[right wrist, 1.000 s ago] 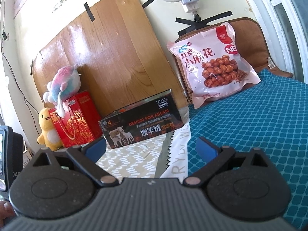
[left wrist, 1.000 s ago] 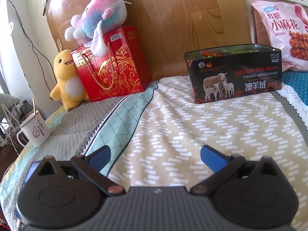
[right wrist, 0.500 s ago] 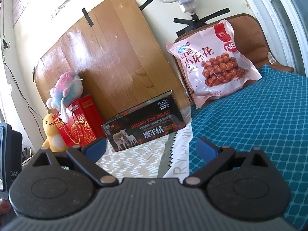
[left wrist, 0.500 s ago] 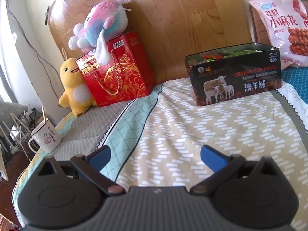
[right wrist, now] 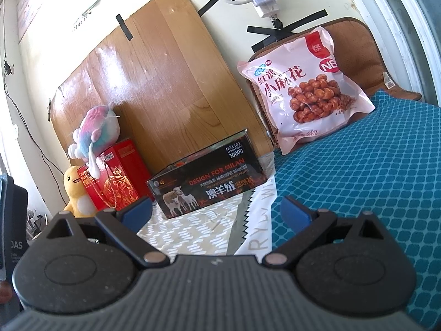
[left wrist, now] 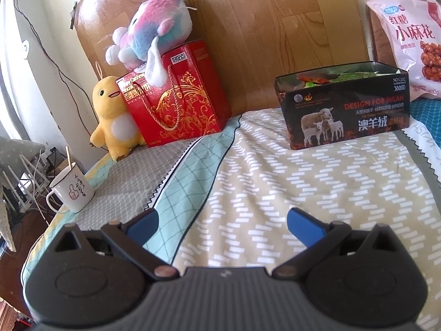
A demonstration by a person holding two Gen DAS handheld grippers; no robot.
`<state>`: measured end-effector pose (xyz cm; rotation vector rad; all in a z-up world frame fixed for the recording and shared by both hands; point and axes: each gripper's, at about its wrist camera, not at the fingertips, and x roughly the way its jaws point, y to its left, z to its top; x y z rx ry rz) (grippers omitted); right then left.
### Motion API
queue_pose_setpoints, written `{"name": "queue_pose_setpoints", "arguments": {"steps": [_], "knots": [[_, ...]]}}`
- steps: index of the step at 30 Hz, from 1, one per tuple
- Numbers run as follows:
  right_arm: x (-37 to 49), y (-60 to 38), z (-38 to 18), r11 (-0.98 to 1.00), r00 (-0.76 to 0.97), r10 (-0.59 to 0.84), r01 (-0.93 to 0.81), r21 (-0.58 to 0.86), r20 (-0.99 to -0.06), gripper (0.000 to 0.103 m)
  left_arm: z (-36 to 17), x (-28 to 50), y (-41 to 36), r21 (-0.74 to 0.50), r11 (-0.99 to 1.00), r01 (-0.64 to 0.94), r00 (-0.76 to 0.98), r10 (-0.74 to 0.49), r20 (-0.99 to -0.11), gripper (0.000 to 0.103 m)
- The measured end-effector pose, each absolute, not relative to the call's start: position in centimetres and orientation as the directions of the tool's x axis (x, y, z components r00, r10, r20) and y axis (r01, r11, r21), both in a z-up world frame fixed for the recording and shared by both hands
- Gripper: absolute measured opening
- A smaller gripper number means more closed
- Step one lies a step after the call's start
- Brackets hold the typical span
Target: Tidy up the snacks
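Both grippers are drawing back, so the black rectangular tin with sheep print (left wrist: 346, 110) is sitting farther off, far right on the patterned bedsheet (left wrist: 275, 182), long axis running left-right. Left gripper (left wrist: 223, 224) and right gripper (right wrist: 217, 211) are hanging with blue fingers spread apart, gripping nothing. Inside the tin, wrappers are showing only partly. Right of it, the pink snack bag (right wrist: 301, 85) is leaning upright, cut off in the left view.
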<state>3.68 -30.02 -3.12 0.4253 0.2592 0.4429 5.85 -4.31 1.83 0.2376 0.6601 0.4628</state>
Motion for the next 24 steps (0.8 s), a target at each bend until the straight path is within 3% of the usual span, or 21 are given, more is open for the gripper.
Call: {"name": "queue_pose_setpoints", "arguments": {"steps": [15,24], "knots": [[3.65,-30.02,-3.11,0.819,0.873,0.464,-0.358,0.449,-0.15,0.101,2.13,5.5,-4.04,0.412,0.827,-0.383,0.702,0.55,-0.451,0.103],[3.67,-30.04,-3.1,0.818,0.873,0.465,-0.358,0.45,-0.15,0.101,2.12,5.4,-4.09,0.416,0.833,-0.365,0.706,0.539,-0.459,0.103]]}}
